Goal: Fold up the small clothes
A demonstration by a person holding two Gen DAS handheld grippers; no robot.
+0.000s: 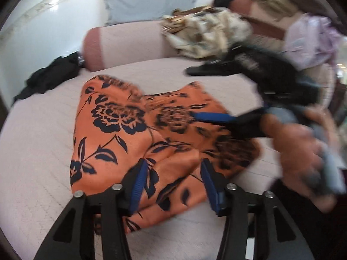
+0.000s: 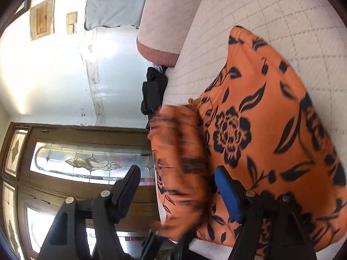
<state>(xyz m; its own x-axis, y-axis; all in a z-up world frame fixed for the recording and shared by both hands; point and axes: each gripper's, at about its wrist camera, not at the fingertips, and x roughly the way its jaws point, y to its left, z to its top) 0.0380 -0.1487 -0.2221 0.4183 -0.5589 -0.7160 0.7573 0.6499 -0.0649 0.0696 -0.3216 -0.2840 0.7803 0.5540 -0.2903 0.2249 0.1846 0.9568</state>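
An orange garment with dark blue flowers [image 1: 134, 134] lies partly folded on the pale quilted bed [image 1: 32, 151]. My left gripper [image 1: 172, 173] is open just above its near edge, jaws apart, nothing between them. My right gripper [image 1: 195, 117] comes in from the right, blurred, over the garment's middle. In the right wrist view the right gripper [image 2: 177, 177] is open, with a blurred fold of the garment [image 2: 182, 162] between its spread fingers, and the rest of the garment [image 2: 271, 119] lies flat on the bed [image 2: 260, 10].
A pink bolster [image 1: 121, 43] and grey pillow [image 1: 147, 0] lie at the bed's head. A pile of clothes [image 1: 208, 30] sits back right. Dark cloth [image 1: 47, 75] lies at the left edge. A wooden glass door [image 2: 76, 162] stands beyond the bed.
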